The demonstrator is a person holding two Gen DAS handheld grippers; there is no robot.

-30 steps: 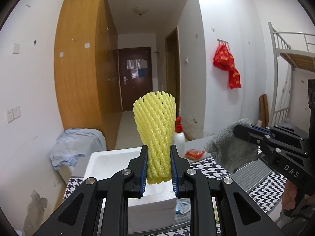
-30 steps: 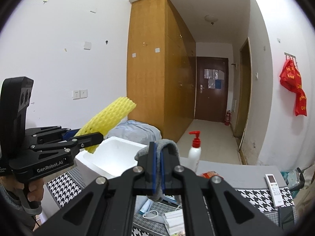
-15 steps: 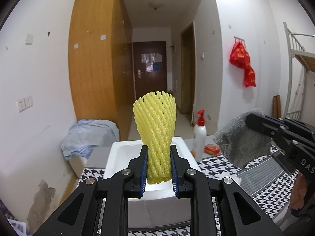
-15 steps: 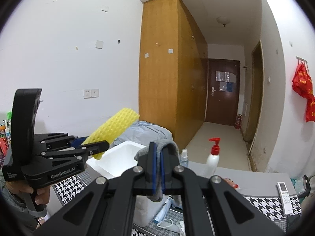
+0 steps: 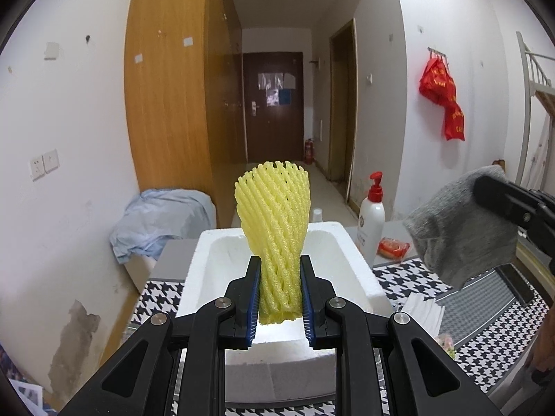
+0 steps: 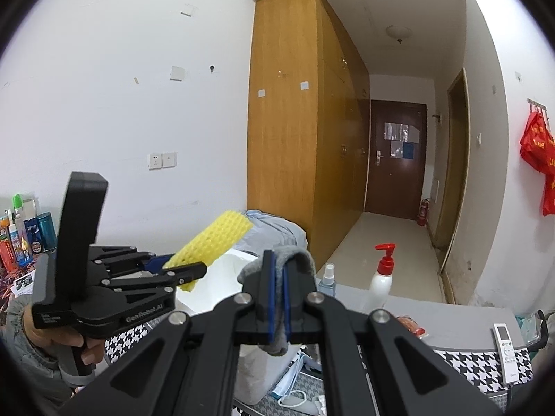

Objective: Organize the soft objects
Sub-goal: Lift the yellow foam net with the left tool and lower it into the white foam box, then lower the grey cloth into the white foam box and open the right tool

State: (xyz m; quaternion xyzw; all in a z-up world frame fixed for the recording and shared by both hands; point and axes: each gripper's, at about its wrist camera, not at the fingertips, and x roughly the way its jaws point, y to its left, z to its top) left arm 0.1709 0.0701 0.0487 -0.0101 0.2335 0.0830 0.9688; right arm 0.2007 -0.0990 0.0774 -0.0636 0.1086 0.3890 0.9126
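Observation:
My left gripper (image 5: pixel 280 277) is shut on a yellow foam net sleeve (image 5: pixel 274 215) that stands upright, held above the near rim of a white foam box (image 5: pixel 215 253). My right gripper (image 6: pixel 277 277) is shut on a grey cloth (image 6: pixel 301 260) pinched between its blue pads. The cloth (image 5: pixel 461 228) also shows at the right of the left wrist view, held to the right of the box. The left gripper (image 6: pixel 184 272) with the yellow sleeve (image 6: pixel 215 239) shows at the left of the right wrist view, over the box (image 6: pixel 204 294).
A white pump bottle with a red top (image 5: pixel 371 222) and a red packet (image 5: pixel 393 248) stand behind the box. A small spray bottle (image 6: pixel 327 279), a remote (image 6: pixel 506 346), a houndstooth cloth (image 5: pixel 399 277) and white tissues (image 5: pixel 421 308) lie on the table. Blue fabric (image 5: pixel 163 218) lies at left.
Both grippers have moved left and nearer the foam box, still holding their objects. The box now sits centred under the left gripper.

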